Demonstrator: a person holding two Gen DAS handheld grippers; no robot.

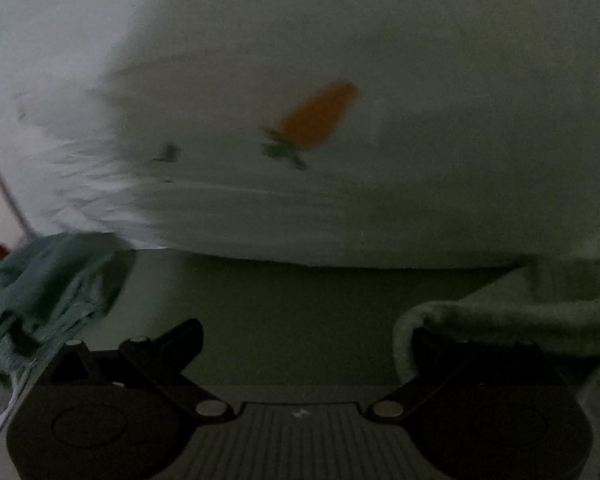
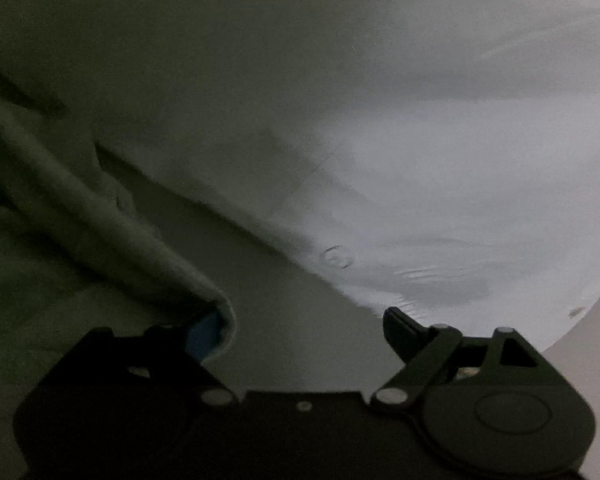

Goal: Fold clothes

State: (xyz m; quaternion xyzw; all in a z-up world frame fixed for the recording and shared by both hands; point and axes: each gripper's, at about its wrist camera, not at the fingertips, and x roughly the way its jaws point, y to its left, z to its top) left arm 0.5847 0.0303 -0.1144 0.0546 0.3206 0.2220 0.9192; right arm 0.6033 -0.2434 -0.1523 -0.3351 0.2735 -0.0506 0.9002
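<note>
Dim white bedding (image 1: 460, 80) backs the soft, light carrot-print garment (image 1: 260, 208); grab its hem; both grippers (image 1: 300, 340) (image 2: 300, 328) gape wide, cloth draped over one finger each.

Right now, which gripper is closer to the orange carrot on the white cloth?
Left. The left gripper points at the carrot, just ahead on the white cloth. The right gripper faces only plain cloth, with no carrot in its view.

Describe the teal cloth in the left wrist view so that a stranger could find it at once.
Start from the big white garment with the orange carrot print that fills the upper picture. Follow its lower edge to the left, where a crumpled teal cloth lies bunched at the picture's lower left. It is the only blue-green fabric there; the fuzzy fold at lower right is pale.
</note>
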